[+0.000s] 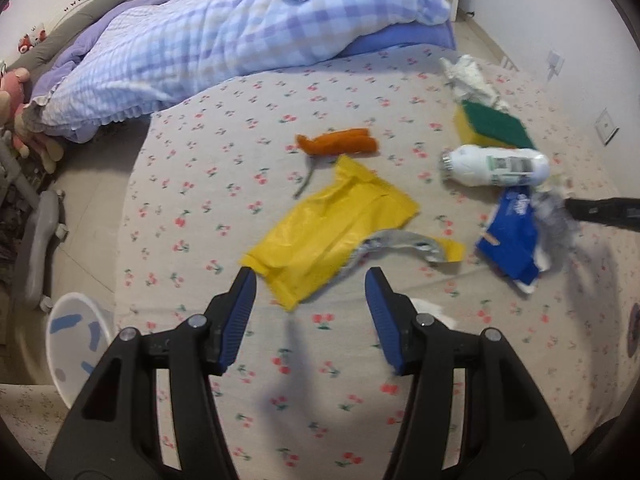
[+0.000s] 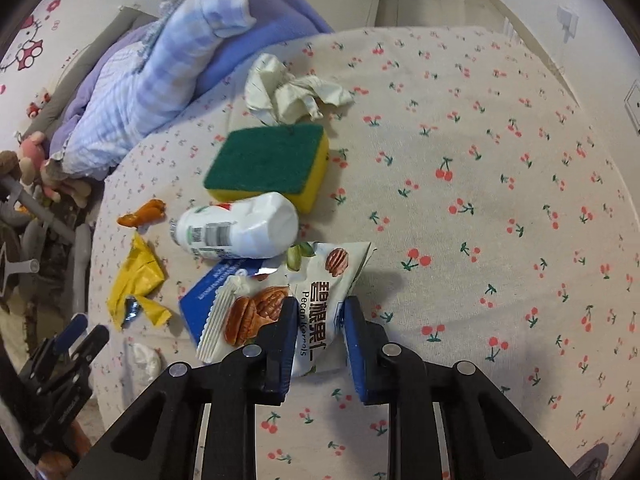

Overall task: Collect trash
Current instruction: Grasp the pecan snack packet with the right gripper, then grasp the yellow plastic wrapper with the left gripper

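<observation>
Trash lies on a cherry-print bed sheet. My left gripper (image 1: 310, 280) is open just short of a yellow wrapper (image 1: 328, 224) with a torn foil strip (image 1: 400, 242). My right gripper (image 2: 318, 308) has its jaws around a pecan kernels packet (image 2: 304, 300), partly closed on it. The packet lies over a blue packet (image 2: 204, 296). A white bottle (image 2: 240, 226), a green and yellow sponge (image 2: 268, 160), a crumpled paper (image 2: 292, 92) and an orange peel (image 1: 340, 142) lie nearby.
A white bin (image 1: 76, 340) stands on the floor left of the bed. A checked quilt (image 1: 224, 36) is heaped at the far side. A small white wad (image 2: 146, 358) lies near the left edge. A grey chair base (image 1: 36, 248) stands on the floor.
</observation>
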The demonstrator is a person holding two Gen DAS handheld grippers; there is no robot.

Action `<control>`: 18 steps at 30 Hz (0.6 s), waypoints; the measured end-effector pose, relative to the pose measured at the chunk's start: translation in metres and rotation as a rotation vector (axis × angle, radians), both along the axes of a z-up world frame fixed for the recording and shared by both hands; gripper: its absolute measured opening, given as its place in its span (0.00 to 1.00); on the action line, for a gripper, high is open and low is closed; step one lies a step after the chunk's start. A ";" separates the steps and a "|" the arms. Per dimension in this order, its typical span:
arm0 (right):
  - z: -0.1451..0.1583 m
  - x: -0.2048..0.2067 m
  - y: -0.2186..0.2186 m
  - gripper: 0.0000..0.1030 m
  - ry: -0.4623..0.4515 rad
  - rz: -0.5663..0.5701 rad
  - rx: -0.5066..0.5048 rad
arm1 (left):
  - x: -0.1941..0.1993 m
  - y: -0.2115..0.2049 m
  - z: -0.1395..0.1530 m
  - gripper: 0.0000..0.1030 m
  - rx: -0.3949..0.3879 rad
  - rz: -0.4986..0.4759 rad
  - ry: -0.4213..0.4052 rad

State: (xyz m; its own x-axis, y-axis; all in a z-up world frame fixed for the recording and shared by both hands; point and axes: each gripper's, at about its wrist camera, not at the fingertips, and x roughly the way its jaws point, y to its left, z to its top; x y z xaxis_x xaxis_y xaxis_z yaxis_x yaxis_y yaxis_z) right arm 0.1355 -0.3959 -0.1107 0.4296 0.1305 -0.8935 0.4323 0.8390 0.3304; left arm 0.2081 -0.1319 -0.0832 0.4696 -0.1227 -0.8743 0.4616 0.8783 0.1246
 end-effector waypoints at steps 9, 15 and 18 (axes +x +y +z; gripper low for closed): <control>0.038 -0.018 0.018 0.20 -0.126 0.026 -0.016 | 0.011 -0.002 -0.013 0.66 0.021 -0.073 -0.012; 0.040 -0.013 0.035 0.20 -0.135 0.073 -0.043 | 0.019 -0.015 -0.035 0.71 0.116 -0.087 -0.030; 0.040 -0.012 0.038 0.20 -0.138 0.085 -0.048 | 0.024 -0.013 -0.041 0.56 0.100 -0.084 -0.012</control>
